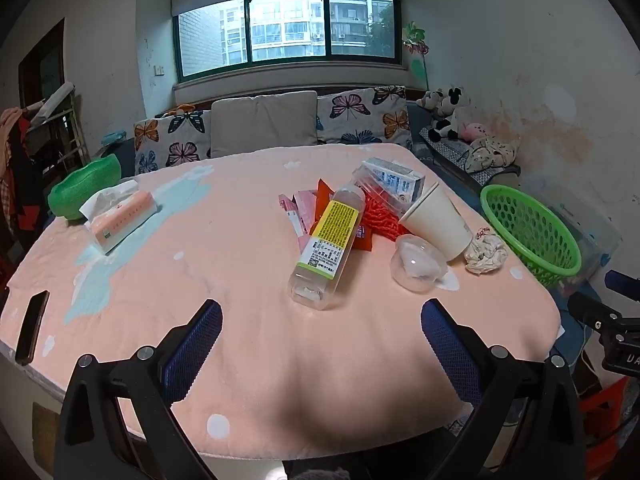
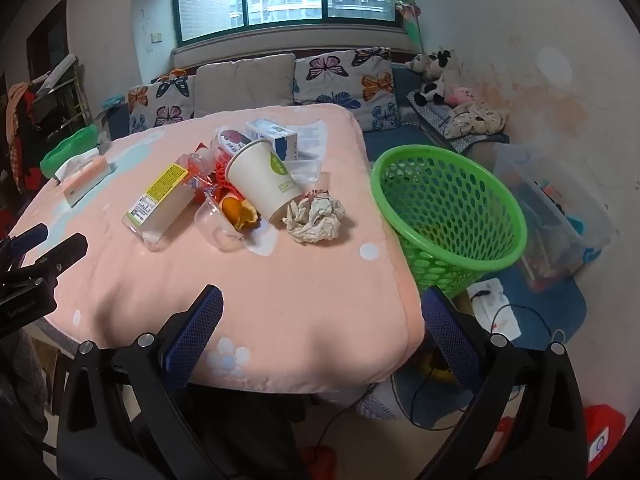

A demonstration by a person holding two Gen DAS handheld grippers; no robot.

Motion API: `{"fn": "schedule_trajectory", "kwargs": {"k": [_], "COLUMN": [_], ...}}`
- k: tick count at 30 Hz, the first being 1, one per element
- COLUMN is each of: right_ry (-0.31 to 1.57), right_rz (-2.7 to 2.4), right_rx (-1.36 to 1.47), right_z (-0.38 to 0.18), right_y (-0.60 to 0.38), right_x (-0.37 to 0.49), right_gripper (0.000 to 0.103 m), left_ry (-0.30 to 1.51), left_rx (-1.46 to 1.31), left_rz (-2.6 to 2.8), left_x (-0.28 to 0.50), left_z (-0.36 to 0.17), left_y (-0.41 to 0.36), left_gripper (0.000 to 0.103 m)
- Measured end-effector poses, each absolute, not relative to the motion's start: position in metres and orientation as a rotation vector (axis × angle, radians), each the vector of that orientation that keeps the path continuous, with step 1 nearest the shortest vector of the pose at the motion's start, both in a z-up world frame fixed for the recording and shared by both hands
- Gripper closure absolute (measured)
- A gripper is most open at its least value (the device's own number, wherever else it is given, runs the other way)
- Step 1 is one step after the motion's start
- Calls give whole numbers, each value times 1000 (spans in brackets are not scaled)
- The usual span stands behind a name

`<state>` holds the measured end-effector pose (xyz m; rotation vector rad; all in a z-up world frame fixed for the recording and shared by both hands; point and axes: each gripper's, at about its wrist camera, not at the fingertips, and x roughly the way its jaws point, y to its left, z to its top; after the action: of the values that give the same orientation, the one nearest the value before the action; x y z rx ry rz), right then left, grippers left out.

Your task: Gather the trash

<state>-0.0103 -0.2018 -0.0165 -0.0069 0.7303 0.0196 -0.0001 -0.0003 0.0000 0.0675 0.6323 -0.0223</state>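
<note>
A heap of trash lies mid-table on the pink cloth: a clear plastic bottle (image 1: 330, 238) (image 2: 160, 206) with a yellow label on its side, a tipped white paper cup (image 1: 438, 220) (image 2: 262, 180), a crumpled paper wad (image 1: 486, 254) (image 2: 316, 218), a clear domed lid (image 1: 418, 264) (image 2: 218, 220) beside orange peel (image 2: 240, 210), a blue-white carton (image 1: 394, 178) (image 2: 274, 138), and red and pink wrappers (image 1: 304, 210). A green mesh basket (image 1: 532, 232) (image 2: 448, 216) stands off the table's right edge. My left gripper (image 1: 320, 316) and right gripper (image 2: 320, 304) hang open near the front edge, holding nothing.
A tissue pack (image 1: 120, 216) (image 2: 84, 178) and a green bowl (image 1: 84, 192) sit at the table's left, a dark phone (image 1: 32, 326) near the front left edge. A sofa with cushions (image 1: 264, 126) lies behind. A clear storage bin (image 2: 552, 216) and cables (image 2: 496, 312) are on the floor right.
</note>
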Motion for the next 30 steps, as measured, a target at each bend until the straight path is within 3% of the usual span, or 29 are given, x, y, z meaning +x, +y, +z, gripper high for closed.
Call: {"fn": "schedule_trajectory", "kwargs": {"k": [30], "right_ry": [739], "right_rz": [22], "right_rx": [-10], "right_z": [-15], "right_y": [-202], "right_x": [-4], "right_gripper": [4], "left_ry": [640], "left_rx": [51], "left_rz": [-30], "left_x": [10], "left_z": [-4], "left_y": [0], "left_gripper": [6]}}
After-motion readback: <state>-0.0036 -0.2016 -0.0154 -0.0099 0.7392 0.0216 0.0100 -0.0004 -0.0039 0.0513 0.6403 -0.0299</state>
